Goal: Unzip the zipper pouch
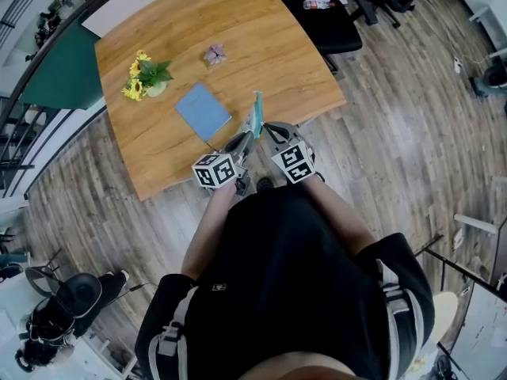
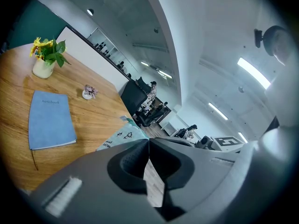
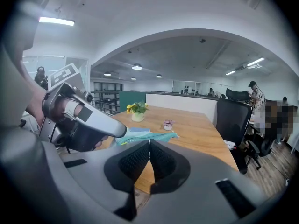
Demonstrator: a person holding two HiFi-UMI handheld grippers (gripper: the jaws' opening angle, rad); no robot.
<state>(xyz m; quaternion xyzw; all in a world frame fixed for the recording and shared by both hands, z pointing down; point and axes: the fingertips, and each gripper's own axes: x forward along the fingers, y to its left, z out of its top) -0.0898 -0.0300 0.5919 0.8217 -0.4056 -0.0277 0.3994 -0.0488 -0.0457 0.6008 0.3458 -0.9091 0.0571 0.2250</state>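
Open office w/ wood-plank floor; a wooden bench [image 1: 238,22] fills the upper left of the head view, and a black office chair [image 1: 325,14] is at its far side. On the bench: a vase of yellow flowers [image 1: 144,76], a blue notebook [image 1: 203,111] lying flat nr the middle, and a small pink item [image 1: 215,53] further back, all well apart from each other.

The zipper pouch [image 1: 256,115] is teal w/ small dark prints. It's held up off the bench at the near edge, just past the notebook, btwn the two grippers.

Left gripper [image 1: 240,145]: fingers closed tight on the pouch's near end. From the right gripper view the pouch [image 3: 149,136] sticks out sideways from its tip, roughly level. In the left gripper view the fingers meet w/ no gap, and the pouch fabric [image 2: 117,138] shows just beyond them.

Right gripper [image 1: 269,129]: just beside the left one, fingers pressed together, tips right against the pouch's lower edge. Can't tell if they nip a zip pull or any fabric.

The person stands at the bench edge in a dark top, both forearms reaching fwd.
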